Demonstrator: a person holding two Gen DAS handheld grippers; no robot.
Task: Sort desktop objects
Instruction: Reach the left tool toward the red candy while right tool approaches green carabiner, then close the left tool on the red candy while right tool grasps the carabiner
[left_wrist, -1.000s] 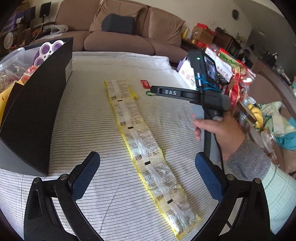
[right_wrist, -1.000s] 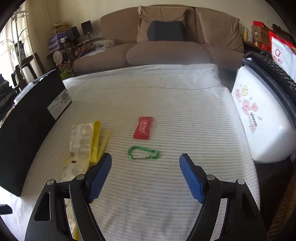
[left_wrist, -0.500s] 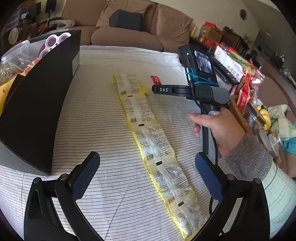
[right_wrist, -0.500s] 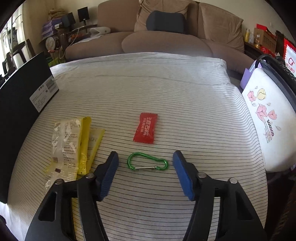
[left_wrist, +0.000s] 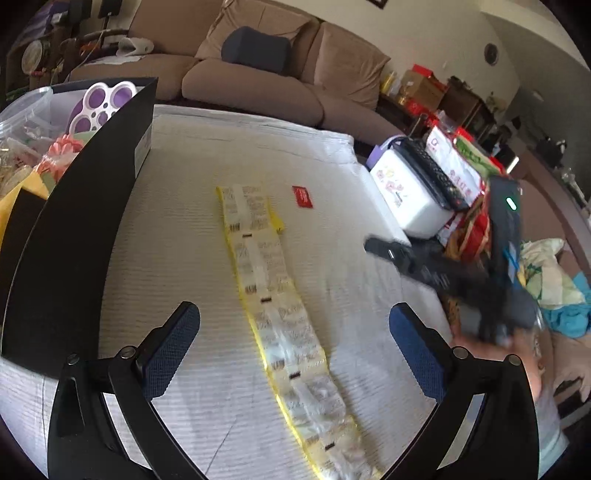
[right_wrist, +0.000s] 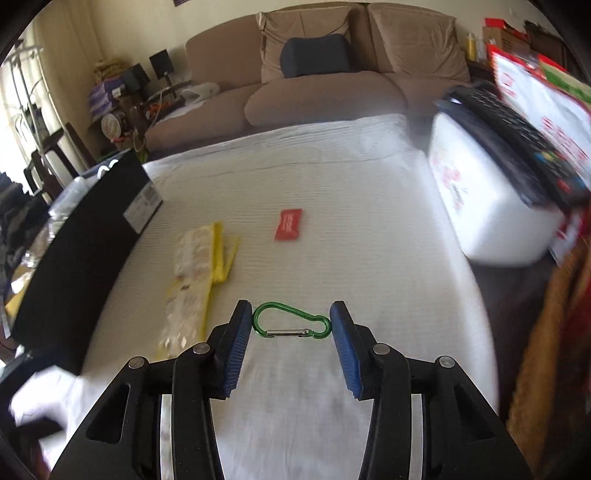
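Note:
A green carabiner (right_wrist: 286, 332) hangs crosswise between the blue pads of my right gripper (right_wrist: 291, 314), which is shut on its two ends and holds it above the striped white cloth (right_wrist: 332, 192). Beyond it a small red sachet (right_wrist: 288, 224) lies on the cloth. The long strip of yellow sachets (right_wrist: 192, 258) is to the left. In the left wrist view my left gripper (left_wrist: 293, 314) stands open above that strip (left_wrist: 255, 236), touching nothing. The red sachet (left_wrist: 302, 196) lies farther off. The right gripper's tool (left_wrist: 436, 269) appears blurred at the right, in a person's hand (left_wrist: 517, 350).
A black box (left_wrist: 74, 221) stands open along the left side, with a purple and white tray (left_wrist: 99, 107) and bags behind it. At the right edge sit a white flowered box (right_wrist: 491, 206), a keyboard (right_wrist: 517, 140) on top of it, and red snack packs. A brown sofa (right_wrist: 317, 85) stands behind.
My right gripper closed on the green carabiner and lifted it off the cloth, pulling back to the right. The left gripper shifted a little, still open.

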